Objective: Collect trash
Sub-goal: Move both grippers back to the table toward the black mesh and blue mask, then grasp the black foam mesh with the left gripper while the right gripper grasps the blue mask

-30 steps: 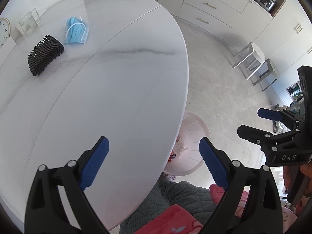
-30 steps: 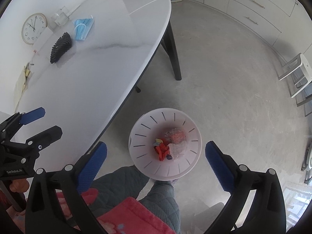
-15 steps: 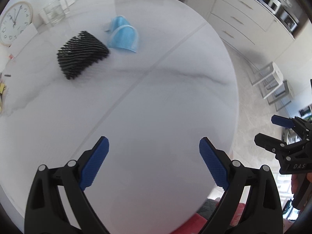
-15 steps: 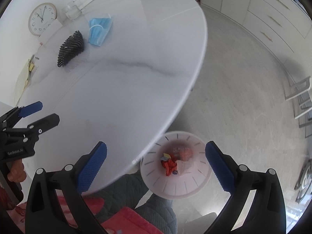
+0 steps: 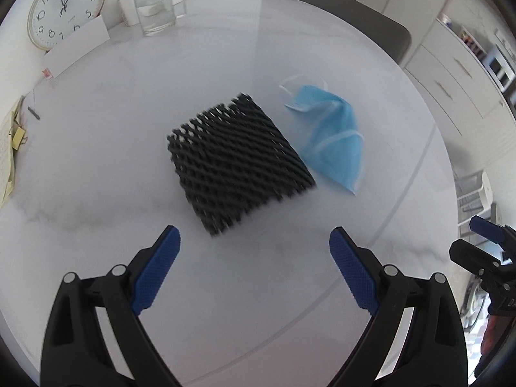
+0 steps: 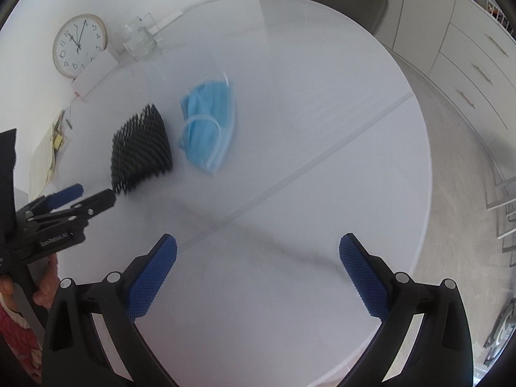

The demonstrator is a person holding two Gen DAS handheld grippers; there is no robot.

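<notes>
Our left gripper (image 5: 254,258) and right gripper (image 6: 258,267) gape wide, holding nothing. Just past the left one lies a black foam net (image 5: 237,161), bumpy and blurred, on the white table (image 5: 290,306). A crumpled blue face mask (image 5: 333,143) touches its right side. Farther back, a card hides the clock's (image 5: 66,6) bottom.

Left gripper (image 5: 254,254): jaws spread wide, nothing between the blue pads (image 5: 156,272), held above the surface. Right gripper (image 6: 258,264): jaws likewise wide apart, empty, pads (image 6: 362,280) clear of contact. A hand (image 6: 45,287) grips the left gripper's handle, seen at the right view's left edge. Both grippers sit side by side, pointing forward.
</notes>
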